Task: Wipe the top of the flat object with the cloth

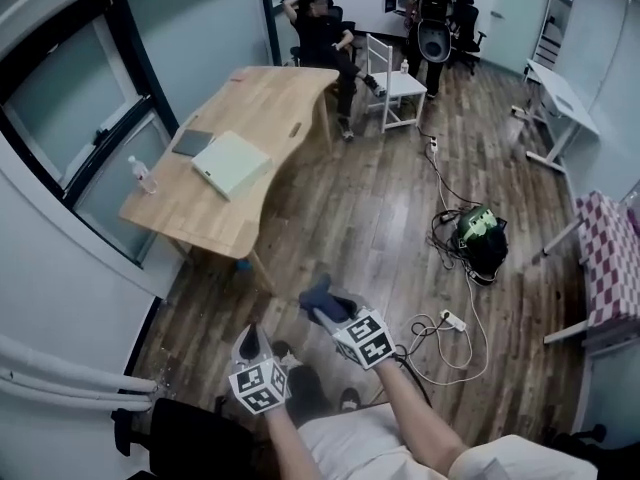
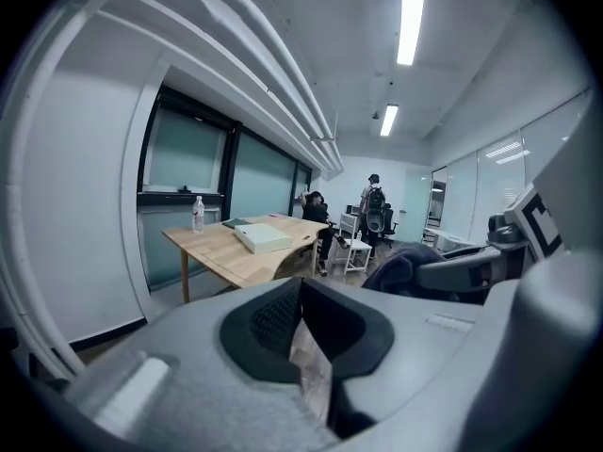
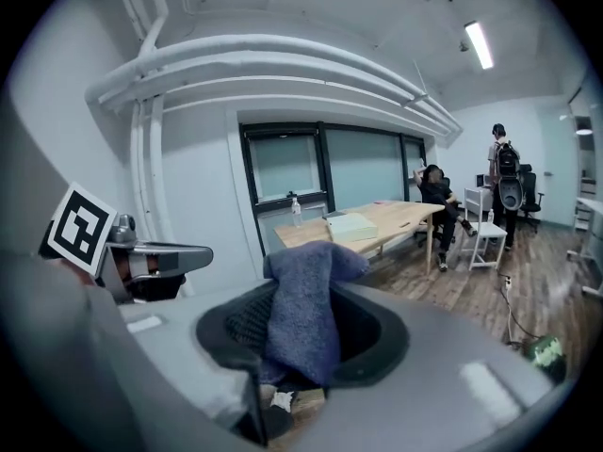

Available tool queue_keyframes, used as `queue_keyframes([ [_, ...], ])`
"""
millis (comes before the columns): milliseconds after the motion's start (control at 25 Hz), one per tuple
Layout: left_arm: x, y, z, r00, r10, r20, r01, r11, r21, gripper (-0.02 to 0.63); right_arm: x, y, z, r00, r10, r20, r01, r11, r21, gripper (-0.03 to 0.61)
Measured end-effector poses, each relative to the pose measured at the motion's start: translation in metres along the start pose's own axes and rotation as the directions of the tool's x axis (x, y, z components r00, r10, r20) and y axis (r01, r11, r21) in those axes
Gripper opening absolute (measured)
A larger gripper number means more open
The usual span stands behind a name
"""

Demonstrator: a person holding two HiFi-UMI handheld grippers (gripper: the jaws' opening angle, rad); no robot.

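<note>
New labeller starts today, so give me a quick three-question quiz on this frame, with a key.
1. True or false: the fingers of the right gripper clamp the blue-grey fleece cloth.
2. The flat pale green box lies on: A) the light wooden table; B) the white chair; C) the floor.
3. Fill in: the left gripper is shut and holds ____.
Key: 1 true; 2 A; 3 nothing.

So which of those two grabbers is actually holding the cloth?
The right gripper: its jaws are shut on the blue-grey cloth. The left gripper has its jaws closed with nothing between them.
</note>
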State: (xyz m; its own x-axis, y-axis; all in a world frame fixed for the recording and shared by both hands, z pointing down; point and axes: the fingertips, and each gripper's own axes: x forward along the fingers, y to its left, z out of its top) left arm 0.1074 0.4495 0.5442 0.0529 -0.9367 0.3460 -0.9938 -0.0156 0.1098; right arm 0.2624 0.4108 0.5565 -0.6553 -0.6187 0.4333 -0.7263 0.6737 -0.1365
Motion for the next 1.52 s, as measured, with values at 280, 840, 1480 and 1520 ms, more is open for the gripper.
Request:
queue_keyframes([
  [280, 0.027, -0.002, 0.013, 1.0, -0.017, 0.004, 0.017, 1.0, 0.022, 0.009, 0.012, -0.023, 0.009, 1.0, -0.013, 0.004, 0.013, 0.999, 0.029, 0.138],
  [840, 0.143, 0.03, 0.067, 0.997, -0.07, 0.012, 0.07, 0.996, 0.048, 0.009, 0.11, -0.078, 0.076, 0.999, -0.025, 0.022, 0.023, 0.998, 0.066, 0.14],
  [1480, 0.311, 0.117, 0.135, 0.992, -0.124, -0.005, 0.124, 0.992, 0.019, 0.009, 0.265, -0.13, 0.158, 0.998, -0.069, -0.015, 0.07, 0.994, 0.085, 0.14],
  [1520, 0.319, 0.12, 0.136, 0.992, -0.13, -0.008, 0.13, 0.991, 0.017, 0.009, 0.271, -0.133, 0.161, 0.997, -0.074, -0.015, 0.075, 0.993, 0.088, 0.14],
])
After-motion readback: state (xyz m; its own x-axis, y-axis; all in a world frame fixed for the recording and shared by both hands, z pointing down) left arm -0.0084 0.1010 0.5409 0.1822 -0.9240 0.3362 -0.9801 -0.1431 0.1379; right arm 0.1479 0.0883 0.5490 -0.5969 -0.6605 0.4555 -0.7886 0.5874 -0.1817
